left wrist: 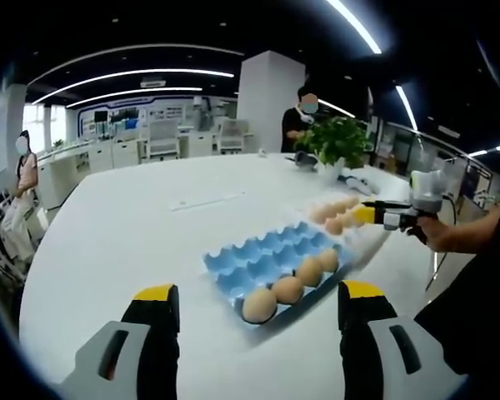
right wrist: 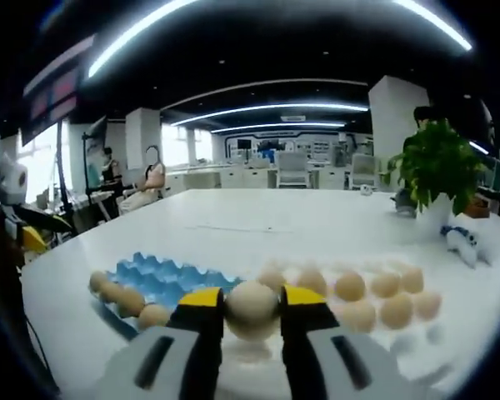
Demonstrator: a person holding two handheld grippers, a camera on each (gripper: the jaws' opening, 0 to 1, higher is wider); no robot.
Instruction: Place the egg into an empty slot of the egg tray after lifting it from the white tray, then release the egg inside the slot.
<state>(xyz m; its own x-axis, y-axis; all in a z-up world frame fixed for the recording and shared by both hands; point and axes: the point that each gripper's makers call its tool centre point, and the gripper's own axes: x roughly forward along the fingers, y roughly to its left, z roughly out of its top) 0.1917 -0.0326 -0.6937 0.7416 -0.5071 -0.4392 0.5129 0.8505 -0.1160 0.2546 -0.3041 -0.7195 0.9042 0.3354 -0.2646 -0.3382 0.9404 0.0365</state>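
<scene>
Right gripper [right wrist: 252, 310] clamped on one egg [right wrist: 252, 308], yellow-tipped jaws pressing both sides, held above the white tray [right wrist: 417, 340]. White tray on the white bench [right wrist: 258, 221], loaded with pale brown eggs [right wrist: 383, 304] at 3 o'clock of the held egg. Blue egg tray [right wrist: 162, 279] at 9 o'clock, four eggs lined along its near edge [left wrist: 287, 290], remaining slots bare. Left gripper [left wrist: 258, 312] spread wide, gripping nothing, hovering near the blue egg tray's near edge. Potted plant [right wrist: 437, 171] at 1 o'clock.
</scene>
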